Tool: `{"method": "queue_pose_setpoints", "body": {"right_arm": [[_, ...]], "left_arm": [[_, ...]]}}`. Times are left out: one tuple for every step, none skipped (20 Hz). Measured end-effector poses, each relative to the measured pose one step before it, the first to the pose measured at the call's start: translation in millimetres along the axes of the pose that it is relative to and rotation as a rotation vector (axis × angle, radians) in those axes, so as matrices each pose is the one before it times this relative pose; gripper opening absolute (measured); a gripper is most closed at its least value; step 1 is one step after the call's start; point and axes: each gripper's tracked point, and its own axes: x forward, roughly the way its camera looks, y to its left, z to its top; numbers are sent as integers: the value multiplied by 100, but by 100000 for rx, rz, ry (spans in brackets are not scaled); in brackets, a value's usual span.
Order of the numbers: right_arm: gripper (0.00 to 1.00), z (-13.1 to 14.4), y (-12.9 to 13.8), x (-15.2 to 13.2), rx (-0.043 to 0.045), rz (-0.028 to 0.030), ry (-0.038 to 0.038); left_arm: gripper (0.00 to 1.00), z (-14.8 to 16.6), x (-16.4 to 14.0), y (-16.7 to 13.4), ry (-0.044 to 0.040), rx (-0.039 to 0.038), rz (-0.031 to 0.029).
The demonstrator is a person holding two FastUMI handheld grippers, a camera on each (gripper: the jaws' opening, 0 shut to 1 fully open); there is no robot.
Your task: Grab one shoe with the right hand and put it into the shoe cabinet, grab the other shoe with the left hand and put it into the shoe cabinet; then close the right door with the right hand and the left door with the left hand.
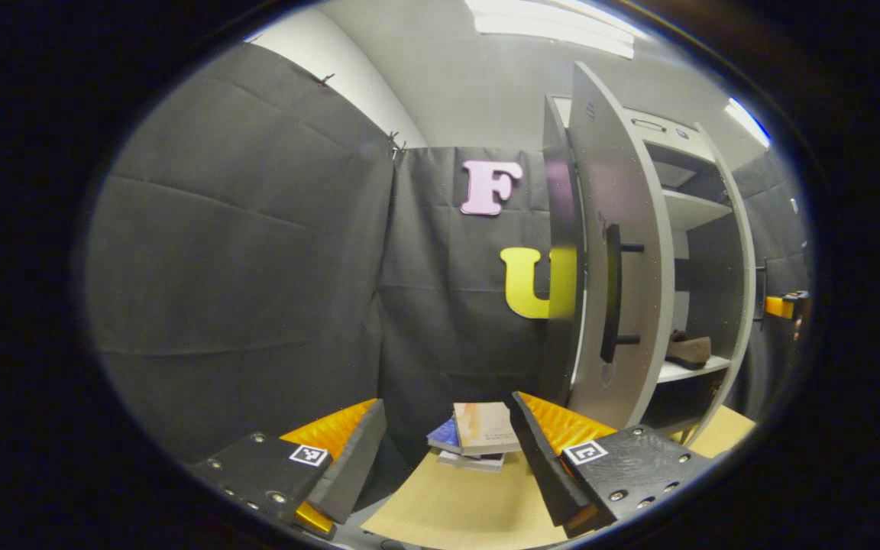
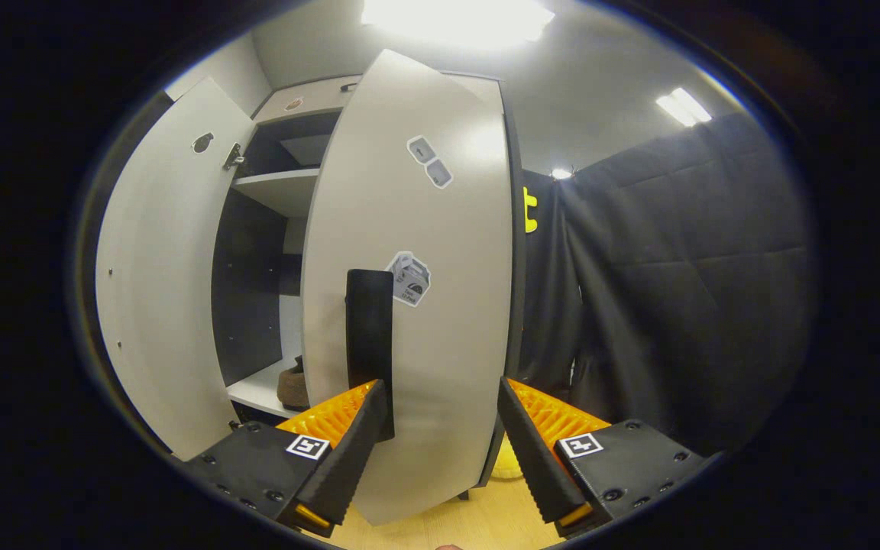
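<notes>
Two grippers, left gripper (image 1: 448,451) and right gripper (image 2: 440,443), hold their jaws apart, gripping nothing. One shoe (image 1: 688,351) rests on a lower shelf (image 1: 677,373) inside the shoe cabinet (image 1: 703,206). Right door (image 2: 409,290) stands partly closed, just ahead of the right gripper; left door (image 1: 623,252) is ajar.

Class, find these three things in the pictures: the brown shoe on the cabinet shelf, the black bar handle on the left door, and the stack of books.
Brown shoe (image 1: 689,351), left gripper view: its side.
Black bar handle (image 1: 611,293), left gripper view: mid-bar.
Stack of books (image 1: 484,428), left gripper view: top cover.
</notes>
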Motion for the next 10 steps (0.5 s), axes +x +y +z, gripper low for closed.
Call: {"method": "queue_pose_setpoints", "body": {"right_arm": [[93, 58, 608, 262, 61, 517, 40], [93, -39, 412, 223, 308, 535, 128], [93, -22, 266, 340, 383, 572, 132], [93, -11, 100, 105, 357, 359, 12], [93, -2, 16, 91, 272, 364, 44], [93, -45, 35, 167, 365, 188, -13], [93, -2, 11, -19, 535, -65, 41], [93, -101, -45, -119, 275, -250, 259], [93, -238, -222, -150, 12, -847, 123], [94, 25, -207, -294, -176, -872, -414]], "left_arm": [[96, -52, -27, 251, 254, -224, 635], [97, -158, -215, 122, 258, -188, 371], [97, -21, -50, 148, 164, -77, 210], [98, 6, 23, -26, 201, 52, -5], [98, 32, 49, -250, 43, 103, -277], [99, 99, 156, -221, -93, 144, -520], [99, 114, 162, -178, -120, 210, -557], [100, 140, 279, -237, -147, 214, -705], [100, 187, 308, -206, -285, 146, -831], [100, 189, 331, -351, -322, 242, -941]]}}
